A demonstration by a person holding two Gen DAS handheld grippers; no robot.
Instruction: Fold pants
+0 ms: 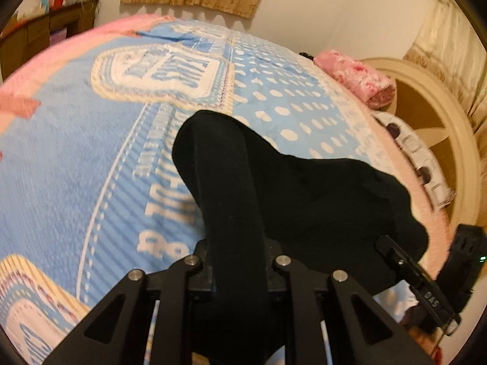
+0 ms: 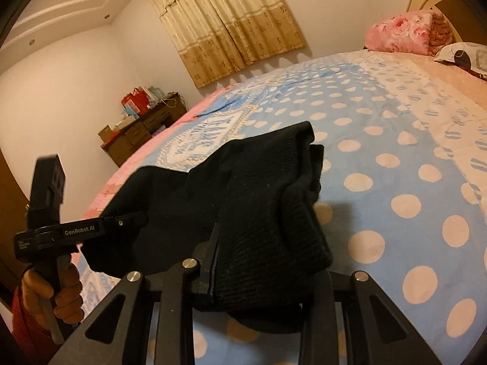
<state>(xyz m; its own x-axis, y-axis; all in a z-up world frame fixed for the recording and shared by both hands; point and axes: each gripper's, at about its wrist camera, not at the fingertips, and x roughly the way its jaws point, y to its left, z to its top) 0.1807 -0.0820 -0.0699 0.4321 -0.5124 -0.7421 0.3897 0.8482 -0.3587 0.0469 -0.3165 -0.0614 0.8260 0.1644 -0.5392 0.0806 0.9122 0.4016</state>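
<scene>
Both grippers pinched the black knit pants (image 2: 258, 200), lifted above the blue polka-dot bedspread (image 2: 395, 140): the left gripper (image 1: 237, 273) at 6 o'clock, the right gripper (image 2: 261, 279) likewise clamped on fabric.

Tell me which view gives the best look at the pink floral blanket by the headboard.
The right wrist view: the pink floral blanket sits large and sharp at the far end of the bed, its rose print readable. The left wrist view also shows it, but smaller and softer, beyond the black pants.
</scene>
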